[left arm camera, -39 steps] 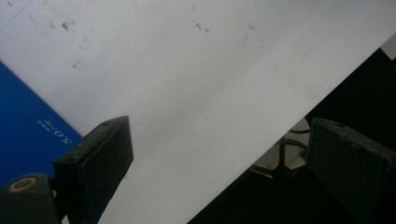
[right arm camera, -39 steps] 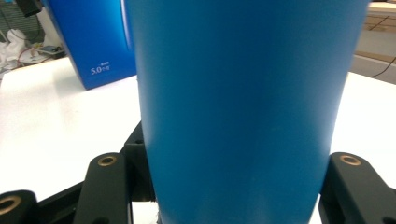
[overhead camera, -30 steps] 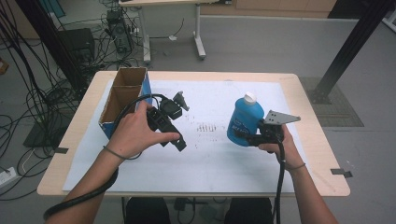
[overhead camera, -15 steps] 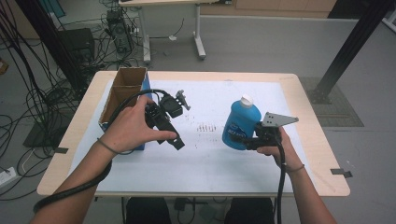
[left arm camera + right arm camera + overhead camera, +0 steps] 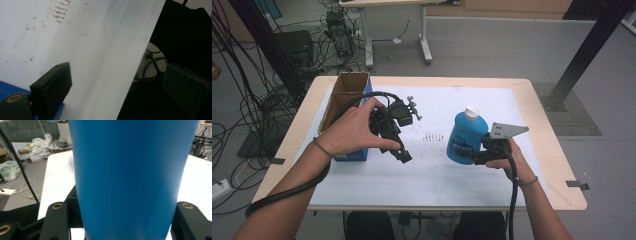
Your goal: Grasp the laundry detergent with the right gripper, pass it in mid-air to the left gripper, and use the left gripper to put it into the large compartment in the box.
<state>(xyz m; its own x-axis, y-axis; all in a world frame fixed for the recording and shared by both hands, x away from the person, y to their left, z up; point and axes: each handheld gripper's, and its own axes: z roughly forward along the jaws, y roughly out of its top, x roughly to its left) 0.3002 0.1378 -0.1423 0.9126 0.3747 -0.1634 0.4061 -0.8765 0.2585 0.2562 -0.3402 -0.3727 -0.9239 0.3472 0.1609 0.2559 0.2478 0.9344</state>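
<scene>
We had the blue plastic bottle (image 5: 463,139) pinched in our right gripper (image 5: 477,156), upright. Left gripper (image 5: 404,155) was spread wide with nothing between its jaws, so moving the bottle was probably left.

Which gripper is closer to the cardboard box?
The left one. The left gripper is held just right of the cardboard box, jaws open and empty. The right gripper is far off on the other side, clamped on the blue bottle.
</scene>
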